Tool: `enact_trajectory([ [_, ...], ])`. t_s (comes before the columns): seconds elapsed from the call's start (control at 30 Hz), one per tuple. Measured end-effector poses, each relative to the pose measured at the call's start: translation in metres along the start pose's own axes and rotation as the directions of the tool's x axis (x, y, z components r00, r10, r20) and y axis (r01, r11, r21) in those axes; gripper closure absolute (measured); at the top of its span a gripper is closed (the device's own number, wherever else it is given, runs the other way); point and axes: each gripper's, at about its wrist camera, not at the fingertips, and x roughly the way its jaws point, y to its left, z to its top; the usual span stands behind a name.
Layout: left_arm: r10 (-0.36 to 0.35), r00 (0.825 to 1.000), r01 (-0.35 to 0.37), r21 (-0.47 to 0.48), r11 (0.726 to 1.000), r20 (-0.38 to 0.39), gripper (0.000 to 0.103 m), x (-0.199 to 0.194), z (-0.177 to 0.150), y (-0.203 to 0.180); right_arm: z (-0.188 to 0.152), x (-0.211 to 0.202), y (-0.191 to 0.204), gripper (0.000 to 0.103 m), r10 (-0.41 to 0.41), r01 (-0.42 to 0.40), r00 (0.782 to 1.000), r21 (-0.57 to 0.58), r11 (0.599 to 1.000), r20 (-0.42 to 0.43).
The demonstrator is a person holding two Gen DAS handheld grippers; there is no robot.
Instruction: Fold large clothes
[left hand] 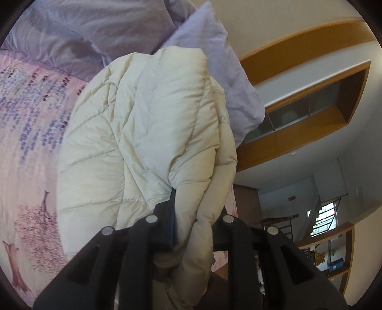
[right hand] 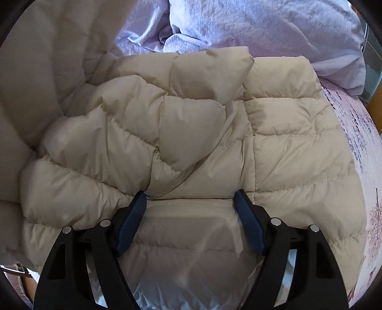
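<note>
Here, my left gripper [left hand: 185, 209] is clamped on a bunched fold of the one cream puffer jacket [left hand: 143, 133]; only one dark finger [left hand: 170, 214] shows, the other is buried in the padding. The gripper is rolled over, so the room sits tilted in its view, and the gathered fabric spills back over its frame toward 6 o'clock. From the grip the quilted bulk rises toward 11 o'clock, lifted off the bed. Beyond it, at 9 o'clock, lies a pink bedspread [left hand: 26, 147] printed with trees and text, and at 12 o'clock two lilac pillows [left hand: 100, 26]. At 3 o'clock I count two wood-framed wall shelves [left hand: 305, 114].

My right gripper [right hand: 192, 194] stands wide open, holding nothing, its two blue-padded fingertips [right hand: 132, 221] resting on or just above the jacket [right hand: 238, 133], which I cannot settle. It points level and straight ahead, down over the garment. Between the fingers runs a seam where a quilted panel meets the shiny lining. The jacket spreads flat on the bed toward 12 o'clock, one puffy section folded across its middle. Past it at 12 o'clock is crumpled lilac bedding [right hand: 262, 21], and at 3 o'clock the pink bedspread [right hand: 358, 133].
</note>
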Motion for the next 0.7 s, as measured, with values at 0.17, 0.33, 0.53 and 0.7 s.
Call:
enact_trajectory([
  [0.17, 0.042, 0.998, -0.042, -0.015, 0.999, -0.051, 0.084, 0.043, -0.007, -0.005, 0.001, -0.015, -0.020, 0.026, 0.031, -0.031, 0.999, 0.025, 0.999, 0.008],
  [0.33, 0.108, 0.990, -0.108, 0.009, 0.994, -0.089, 0.084, 0.081, -0.014, -0.012, -0.003, -0.043, -0.048, 0.026, 0.022, -0.023, 0.999, 0.027, 0.999, 0.038],
  [0.53, 0.236, 0.966, -0.229, 0.076, 0.970, -0.104, 0.082, 0.124, -0.024, -0.021, -0.019, -0.073, -0.085, 0.027, -0.014, 0.012, 0.999, 0.036, 0.999, 0.043],
  [0.7, 0.282, 0.952, -0.273, 0.090, 0.958, -0.118, 0.082, 0.144, -0.031, -0.025, -0.043, -0.090, -0.108, 0.051, 0.006, -0.007, 1.000, 0.048, 0.999, 0.024],
])
